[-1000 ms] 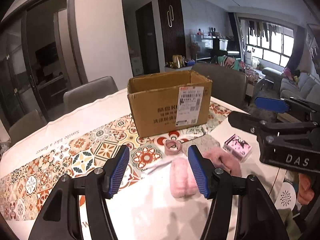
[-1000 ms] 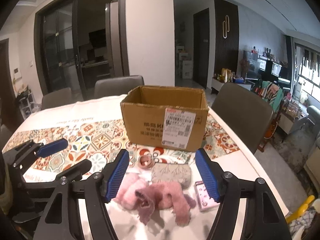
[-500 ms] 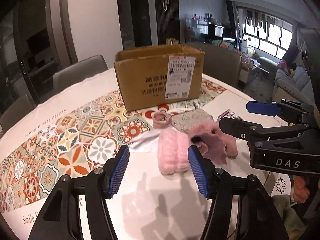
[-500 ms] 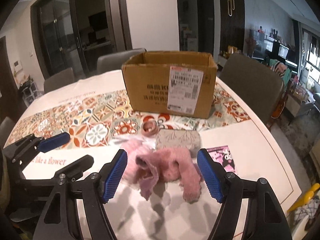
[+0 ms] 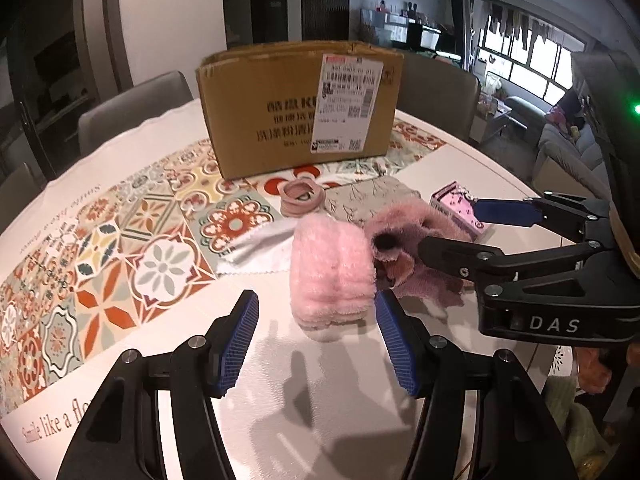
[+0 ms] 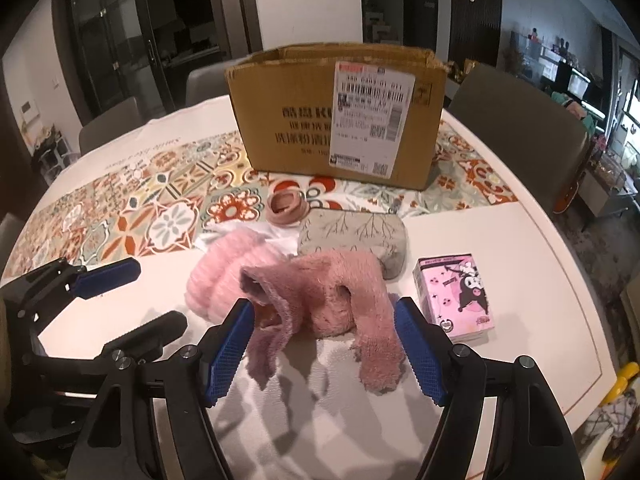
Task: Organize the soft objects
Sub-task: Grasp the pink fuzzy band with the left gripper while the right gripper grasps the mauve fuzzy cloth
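Note:
A folded light pink fluffy cloth (image 5: 332, 276) lies on the white table, just ahead of my open left gripper (image 5: 318, 340), whose right pad sits close to its edge. Beside it lies a dusky pink fluffy garment (image 6: 328, 296), partly between the pads of my open right gripper (image 6: 324, 348); neither pad presses on it. In the left wrist view the right gripper (image 5: 450, 228) reaches in from the right over the dusky garment (image 5: 416, 276). The left gripper (image 6: 136, 304) shows at the left of the right wrist view, next to the light pink cloth (image 6: 224, 276).
An open cardboard box (image 6: 300, 120) stands behind on the patterned runner (image 6: 168, 216). In front of it lie pink hair ties (image 6: 286, 206), a grey printed pouch (image 6: 352, 236) and a white cloth (image 5: 256, 252). A pink cartoon box (image 6: 456, 296) sits right. Chairs ring the table.
Both grippers have sunk toward the table and tipped further down. The soft items now lie close to the pads; the jaws kept their width.

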